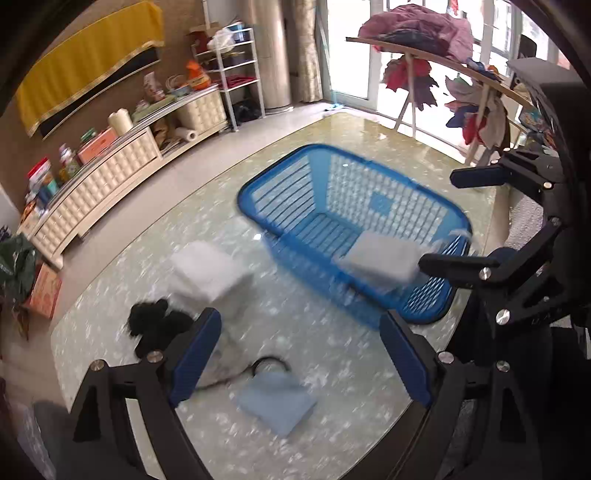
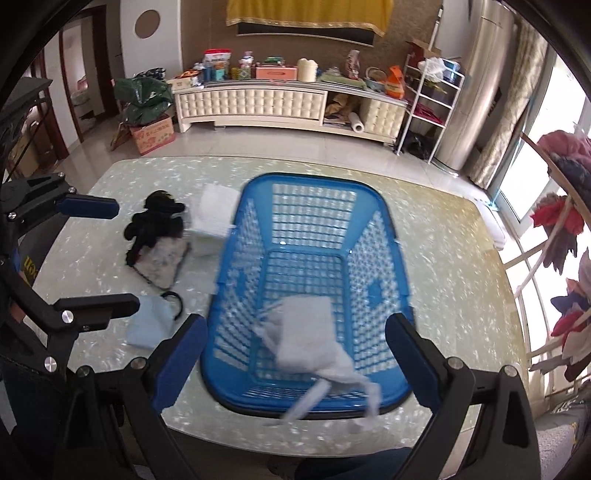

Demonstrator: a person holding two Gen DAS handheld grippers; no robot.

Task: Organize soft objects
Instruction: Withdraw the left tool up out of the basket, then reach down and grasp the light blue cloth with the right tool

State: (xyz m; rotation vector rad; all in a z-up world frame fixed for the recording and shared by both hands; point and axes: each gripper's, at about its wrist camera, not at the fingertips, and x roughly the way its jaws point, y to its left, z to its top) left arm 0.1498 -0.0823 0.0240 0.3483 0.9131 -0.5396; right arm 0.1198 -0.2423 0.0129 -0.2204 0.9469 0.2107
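A blue slatted basket (image 1: 373, 205) (image 2: 306, 178) stands on the marbled table (image 1: 332, 350) (image 2: 443, 258). A blurred white cloth (image 1: 384, 258) (image 2: 306, 332) lies at the basket's near end, with strands trailing over the near rim. My right gripper (image 2: 295, 360) (image 1: 465, 219) hangs open above it, touching nothing. My left gripper (image 1: 299, 358) (image 2: 96, 256) is open and empty over the pile left of the basket. That pile holds a folded white towel (image 1: 208, 269) (image 2: 216, 210), a black plush toy (image 1: 155, 321) (image 2: 155, 218), a grey pouch (image 2: 164, 262) and a folded light-blue cloth (image 1: 275, 402) (image 2: 147, 325).
A black hoop (image 1: 269, 363) (image 2: 177, 299) lies by the light-blue cloth. A wooden drying rack (image 1: 417, 33) (image 2: 565, 206) full of clothes stands on the window side. Beyond the table's far edge are a cluttered cream cabinet (image 1: 92, 192) (image 2: 251, 103) and a cardboard box (image 2: 151, 136).
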